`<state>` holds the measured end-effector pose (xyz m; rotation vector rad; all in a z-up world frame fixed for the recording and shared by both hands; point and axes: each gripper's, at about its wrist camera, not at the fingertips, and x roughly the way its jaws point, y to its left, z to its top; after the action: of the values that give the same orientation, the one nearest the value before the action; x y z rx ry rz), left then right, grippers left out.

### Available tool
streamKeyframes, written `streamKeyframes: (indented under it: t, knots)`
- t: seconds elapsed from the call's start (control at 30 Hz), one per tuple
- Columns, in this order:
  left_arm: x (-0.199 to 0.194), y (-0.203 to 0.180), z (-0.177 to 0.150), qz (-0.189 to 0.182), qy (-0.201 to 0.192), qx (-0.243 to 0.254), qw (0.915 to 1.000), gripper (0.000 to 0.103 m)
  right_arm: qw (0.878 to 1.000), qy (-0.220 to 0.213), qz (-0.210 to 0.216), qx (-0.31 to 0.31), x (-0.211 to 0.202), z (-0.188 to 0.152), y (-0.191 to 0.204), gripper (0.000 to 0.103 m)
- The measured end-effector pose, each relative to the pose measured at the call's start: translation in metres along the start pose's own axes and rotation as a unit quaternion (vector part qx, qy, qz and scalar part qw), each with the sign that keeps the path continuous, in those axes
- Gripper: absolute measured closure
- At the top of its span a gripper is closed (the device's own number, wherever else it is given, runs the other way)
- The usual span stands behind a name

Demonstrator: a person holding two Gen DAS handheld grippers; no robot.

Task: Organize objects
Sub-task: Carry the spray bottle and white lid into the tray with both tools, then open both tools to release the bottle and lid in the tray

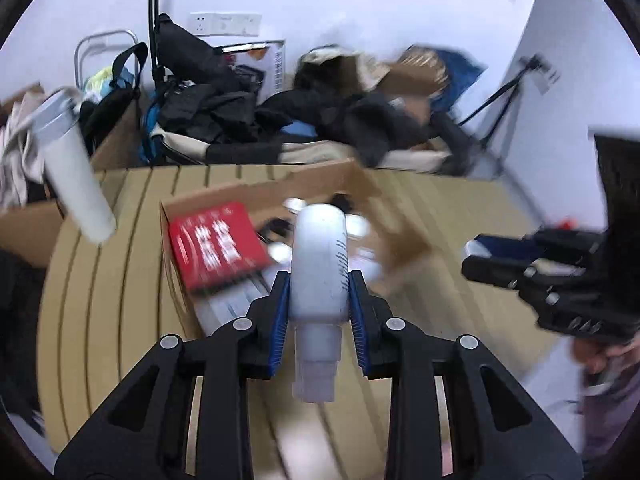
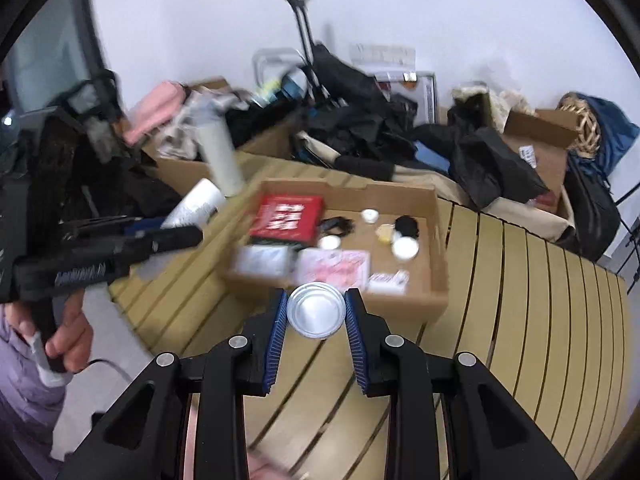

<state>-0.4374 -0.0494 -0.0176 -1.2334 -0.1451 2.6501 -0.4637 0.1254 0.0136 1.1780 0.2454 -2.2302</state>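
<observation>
My left gripper (image 1: 319, 280) is shut on a white bottle (image 1: 319, 264), cap end toward the camera, held above the near edge of an open cardboard box (image 1: 404, 240). The bottle also shows in the right wrist view (image 2: 199, 205). My right gripper (image 2: 316, 312) is shut on a small round silver tin (image 2: 316, 310), held just in front of the same box (image 2: 434, 240). The box holds a red booklet (image 2: 289, 216), white lids (image 2: 405, 247), black items (image 2: 406, 225) and pink packets (image 2: 336, 266). The right gripper also shows in the left wrist view (image 1: 520, 264).
The box sits on a slatted wooden table (image 2: 540, 300). A tall white cylinder (image 1: 72, 168) stands at the table's left edge. Behind are piles of dark clothes (image 1: 352, 116), bags, cardboard boxes (image 2: 544, 136) and a trolley handle (image 2: 300, 12) against a white wall.
</observation>
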Motion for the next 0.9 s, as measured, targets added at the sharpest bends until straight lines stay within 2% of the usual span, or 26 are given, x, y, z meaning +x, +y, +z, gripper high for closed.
streamKeyframes:
  t: [0.07,0.13,0.23,0.3,0.33,0.4,0.47,0.63,0.73,0.77,0.8,0.83,0.87,0.9]
  knots:
    - [0.052,0.003,0.008,0.01,0.043,0.017,0.9989,0.079,0.999,0.05,-0.003,0.013,0.053,0.024,-0.026,0.071]
    - [0.096,0.009,0.009,0.013,0.081,0.023,0.9963,0.079,0.996,0.088,-0.019,0.018,0.095,0.033,-0.043,0.071]
    - [0.14,0.029,0.004,0.046,0.101,0.005,0.9938,0.079,0.989,0.136,-0.054,0.022,0.152,0.035,-0.066,0.071]
    - [0.147,0.042,0.01,0.024,0.1,-0.009,0.9947,0.079,0.986,0.152,-0.063,0.038,0.17,0.025,-0.081,0.071]
    - [0.146,0.046,0.015,0.024,0.089,-0.013,0.9956,0.079,0.985,0.154,-0.065,0.047,0.175,0.017,-0.086,0.071]
    - [0.145,0.047,0.026,0.041,0.065,0.012,0.9969,0.079,0.985,0.149,-0.068,0.056,0.177,0.001,-0.09,0.071]
    - [0.152,0.048,0.036,0.052,0.075,0.018,0.9957,0.079,0.987,0.129,-0.073,0.061,0.168,-0.006,-0.085,0.071]
    - [0.149,0.015,0.053,-0.046,0.084,-0.005,0.9954,0.079,0.99,0.095,-0.061,0.089,0.146,0.001,-0.088,0.071]
    - [0.155,-0.005,0.055,-0.048,0.105,-0.002,0.9934,0.077,0.987,0.106,-0.051,0.113,0.141,0.009,-0.102,0.07]
    - [0.155,-0.01,0.054,-0.046,0.109,-0.002,0.9929,0.072,0.986,0.113,-0.043,0.113,0.14,0.01,-0.103,0.068]
    - [0.155,-0.013,0.055,-0.052,0.114,-0.001,0.9921,0.067,0.986,0.119,-0.04,0.112,0.137,0.01,-0.103,0.057]
    - [0.149,-0.018,0.054,-0.061,0.118,0.001,0.9911,0.053,0.986,0.119,-0.041,0.107,0.132,0.01,-0.101,0.036]
    - [0.144,-0.021,0.057,-0.063,0.117,0.001,0.9912,0.046,0.987,0.115,-0.043,0.104,0.126,0.01,-0.1,0.026]
    - [0.136,-0.023,0.059,-0.062,0.111,0.005,0.9918,0.046,0.988,0.108,-0.044,0.103,0.122,0.012,-0.1,0.018]
